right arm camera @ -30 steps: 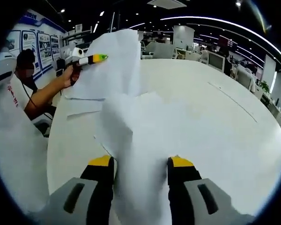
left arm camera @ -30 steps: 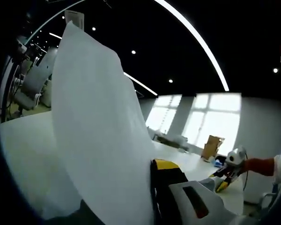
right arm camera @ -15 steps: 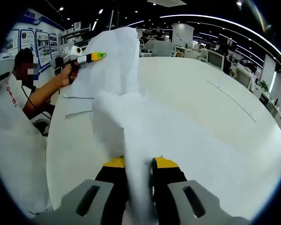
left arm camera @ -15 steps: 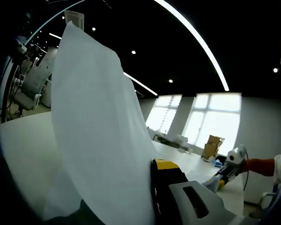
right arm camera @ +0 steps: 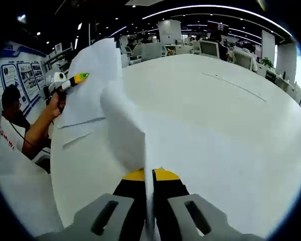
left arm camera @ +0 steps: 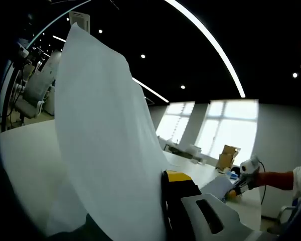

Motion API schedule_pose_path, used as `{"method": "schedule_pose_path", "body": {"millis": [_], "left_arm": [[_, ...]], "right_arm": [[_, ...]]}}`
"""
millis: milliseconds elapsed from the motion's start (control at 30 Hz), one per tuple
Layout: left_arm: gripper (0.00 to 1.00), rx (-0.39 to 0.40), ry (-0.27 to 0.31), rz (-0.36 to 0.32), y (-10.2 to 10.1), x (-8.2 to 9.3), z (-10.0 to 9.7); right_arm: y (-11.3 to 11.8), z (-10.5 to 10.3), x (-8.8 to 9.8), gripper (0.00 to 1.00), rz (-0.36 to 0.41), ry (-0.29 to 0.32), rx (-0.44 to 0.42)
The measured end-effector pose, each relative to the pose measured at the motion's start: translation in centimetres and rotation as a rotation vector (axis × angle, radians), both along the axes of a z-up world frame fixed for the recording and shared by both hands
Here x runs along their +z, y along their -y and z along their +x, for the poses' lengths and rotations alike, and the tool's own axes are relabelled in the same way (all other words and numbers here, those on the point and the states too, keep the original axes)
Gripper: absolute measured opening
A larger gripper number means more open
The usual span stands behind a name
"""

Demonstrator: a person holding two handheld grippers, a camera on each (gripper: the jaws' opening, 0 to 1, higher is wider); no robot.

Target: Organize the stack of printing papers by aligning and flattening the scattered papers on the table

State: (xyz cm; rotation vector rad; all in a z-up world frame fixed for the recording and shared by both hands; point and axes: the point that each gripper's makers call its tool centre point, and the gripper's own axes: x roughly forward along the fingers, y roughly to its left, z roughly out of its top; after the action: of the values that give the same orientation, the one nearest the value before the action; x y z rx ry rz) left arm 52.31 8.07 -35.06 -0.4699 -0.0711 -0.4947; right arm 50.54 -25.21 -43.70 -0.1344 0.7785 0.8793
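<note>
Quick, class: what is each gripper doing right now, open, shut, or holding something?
Left gripper: shut on a raised sheet of paper.
Right gripper: shut on another paper sheet above the white table.

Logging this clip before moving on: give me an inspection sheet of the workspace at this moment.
Surface: large white round table, mostly bare.
Job's things: one paper sheet lifted by the right gripper; a raised sheet against the left gripper; flat sheets near the table edge.
Clutter: nothing seen.
Grippers: right shut on a sheet; left unclear.
Cables: nothing seen.
Surroundings: open office, ceiling light strips, windows, wall posters.
</note>
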Motion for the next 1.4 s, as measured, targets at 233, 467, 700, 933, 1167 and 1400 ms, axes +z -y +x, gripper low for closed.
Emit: {"method": "schedule_pose_path", "body": {"millis": [233,467,700,933,1167,1400], "left_arm": [[0.07,-0.003,-0.002,-0.005,0.1,0.0,0.0],[0.07,-0.005,-0.006,-0.007,0.1,0.0,0.0],[0.07,-0.007,-0.013,-0.006,0.1,-0.1,0.0],[0.07,-0.011,-0.022,-0.005,0.1,-0.2,0.1],[0.07,-0.012,-0.022,-0.001,0.3,-0.2,0.1],[0.07,-0.012,-0.027,0.004,0.4,-0.3,0.1]], "right_arm": [[0.2,0.4,1.9,0.00,0.130,-0.083,-0.117],[0.4,0.6,3.9,0.00,0.207,-0.100,-0.154],[0.3,0.0,5.2,0.00,0.275,-0.131,-0.174],[0.7,-0.3,7.2,0.00,0.339,-0.139,-0.196],[1.6,-0.3,9.7,0.00,0.402,-0.117,-0.209],[1.5,-1.1,11.6,0.00,0.472,-0.138,-0.209]]}}
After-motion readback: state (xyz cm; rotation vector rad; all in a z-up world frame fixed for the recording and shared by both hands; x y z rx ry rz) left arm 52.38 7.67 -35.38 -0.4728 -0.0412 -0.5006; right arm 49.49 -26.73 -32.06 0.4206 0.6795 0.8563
